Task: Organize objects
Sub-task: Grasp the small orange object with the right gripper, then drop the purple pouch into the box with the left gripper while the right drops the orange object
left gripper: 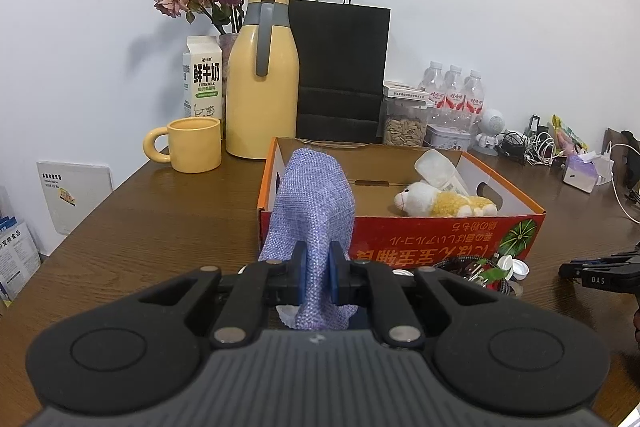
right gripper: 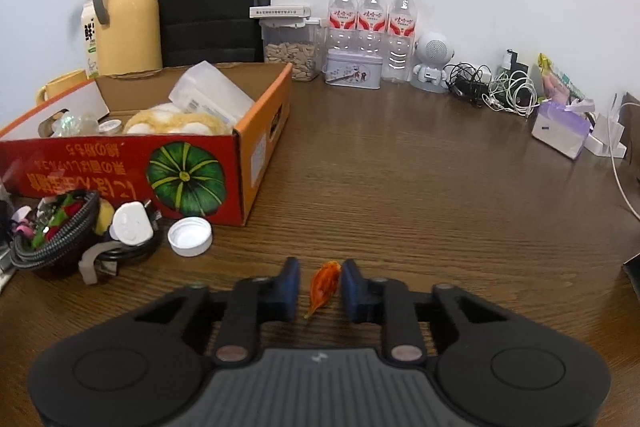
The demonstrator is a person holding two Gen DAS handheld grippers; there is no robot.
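My left gripper (left gripper: pixel 318 267) is shut on a purple woven cloth (left gripper: pixel 314 195), which rises from the jaws in front of the left end of the orange-red cardboard box (left gripper: pixel 440 239). In the box lie a white and yellow plush toy (left gripper: pixel 444 203) and a white bottle (left gripper: pixel 440 169). My right gripper (right gripper: pixel 320 283) is low over the wooden table, its jaws a little apart. A small orange dried petal (right gripper: pixel 325 285) lies between them, against the right pad, with a gap to the left pad. The box (right gripper: pixel 120 171) is to its left.
Before the box lie a white bottle cap (right gripper: pixel 189 237), a white plug (right gripper: pixel 132 227) and a coiled cable (right gripper: pixel 56 239). Along the wall stand a yellow thermos (left gripper: pixel 262 87), yellow mug (left gripper: pixel 194 145), black paper bag (left gripper: pixel 340 67), water bottles (right gripper: pixel 372 27), a tin (right gripper: pixel 352 71), tangled cables (right gripper: pixel 496 91).
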